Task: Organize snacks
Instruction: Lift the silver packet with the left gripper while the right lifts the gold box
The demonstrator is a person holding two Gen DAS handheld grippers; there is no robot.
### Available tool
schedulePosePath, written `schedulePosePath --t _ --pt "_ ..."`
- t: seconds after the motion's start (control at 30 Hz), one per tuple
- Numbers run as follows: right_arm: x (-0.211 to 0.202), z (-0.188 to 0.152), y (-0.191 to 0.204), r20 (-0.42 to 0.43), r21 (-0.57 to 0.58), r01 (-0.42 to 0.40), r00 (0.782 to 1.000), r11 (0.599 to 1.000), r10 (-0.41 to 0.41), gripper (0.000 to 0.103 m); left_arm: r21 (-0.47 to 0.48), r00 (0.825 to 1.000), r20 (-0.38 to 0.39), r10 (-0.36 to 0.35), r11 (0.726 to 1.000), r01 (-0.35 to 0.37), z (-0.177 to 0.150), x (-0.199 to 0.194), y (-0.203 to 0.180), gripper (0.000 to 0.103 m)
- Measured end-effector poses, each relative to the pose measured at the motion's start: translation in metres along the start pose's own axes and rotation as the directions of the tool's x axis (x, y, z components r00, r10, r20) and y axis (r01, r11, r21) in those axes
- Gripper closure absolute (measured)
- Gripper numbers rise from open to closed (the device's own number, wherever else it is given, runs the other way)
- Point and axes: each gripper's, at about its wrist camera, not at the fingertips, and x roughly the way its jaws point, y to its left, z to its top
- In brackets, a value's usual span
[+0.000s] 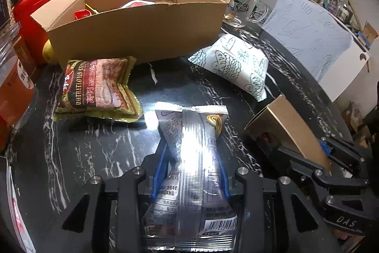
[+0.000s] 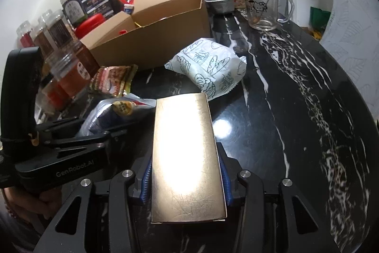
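My left gripper is nearly closed, its blue pads pinching a silver packet that points toward 12 o'clock over the black marble table. My right gripper clamps a gold box the same way. The open carton sits at 12, a red-gold pouch at 10, a white bread-print bag at 1.

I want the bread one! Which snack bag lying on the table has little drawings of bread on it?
The white bag right of the cardboard box, printed with teal bread drawings. The red-and-gold bag has lettering instead.
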Motion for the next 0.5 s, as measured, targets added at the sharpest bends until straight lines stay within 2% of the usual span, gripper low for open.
schedulePosePath --t 0.13,0.5 --pt "-0.001 0.0 0.006 -0.005 -0.013 0.005 1.0 1.0 -0.005 0.058 -0.01 1.0 0.024 -0.009 1.0 0.01 -0.001 -0.014 0.001 0.066" --pt "-0.018 0.013 0.033 0.049 -0.058 -0.05 0.997 0.997 0.053 0.058 -0.003 0.994 0.11 0.001 1.0 -0.001 0.008 -0.046 0.006 0.066"
